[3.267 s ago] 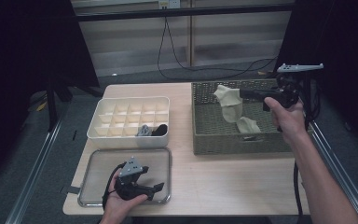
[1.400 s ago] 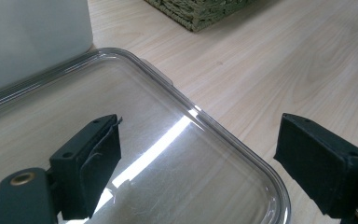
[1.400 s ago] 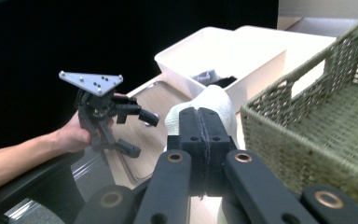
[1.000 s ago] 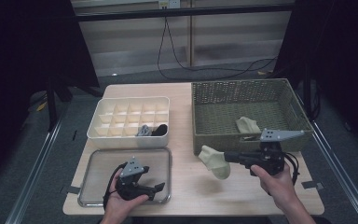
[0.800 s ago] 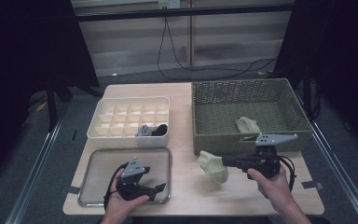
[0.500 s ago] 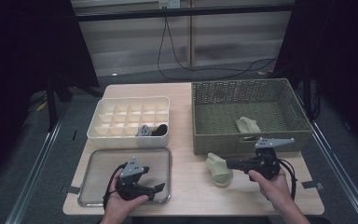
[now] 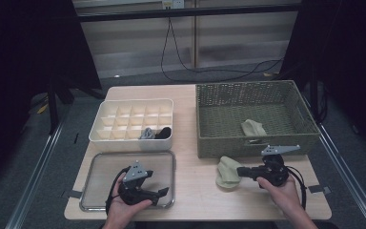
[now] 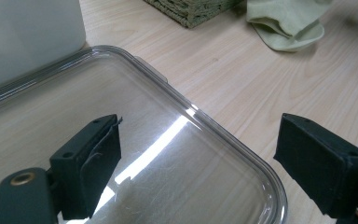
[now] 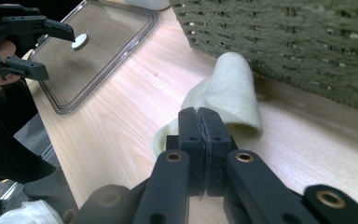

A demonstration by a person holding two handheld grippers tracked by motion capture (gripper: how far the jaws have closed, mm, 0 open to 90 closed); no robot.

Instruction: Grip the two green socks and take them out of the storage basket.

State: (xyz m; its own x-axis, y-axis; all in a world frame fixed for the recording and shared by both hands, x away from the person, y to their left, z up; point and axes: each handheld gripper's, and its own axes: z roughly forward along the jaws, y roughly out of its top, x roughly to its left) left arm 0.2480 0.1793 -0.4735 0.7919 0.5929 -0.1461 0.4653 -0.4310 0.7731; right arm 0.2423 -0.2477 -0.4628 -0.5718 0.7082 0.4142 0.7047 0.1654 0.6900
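the wooden table point(image 7: 195, 191) is seen from above, with the big woven basket point(image 7: 252, 119) set on its far right part. a pale green cloth point(image 7: 252, 127) is left lying inside that basket. to the left, the white divided box point(image 7: 132, 121) is placed on the far left part, and something dark and something grey are tucked into its near compartments. just near of that box, the clear lid point(image 7: 100, 171) is laid flat on the table. the left gripper point(image 7: 150, 193) is held over the lid's near right corner, its jaws spread wide apart with nothing between them, as is seen plainly in the left gripper view. and on the right, near the basket's front wall, a light green sock point(image 7: 227, 171) is rested on the bare table, folded over on itself. it is pinched at its near edge by the right gripper point(image 9: 199, 135), whose jaws are pressed tight together on the fabric.
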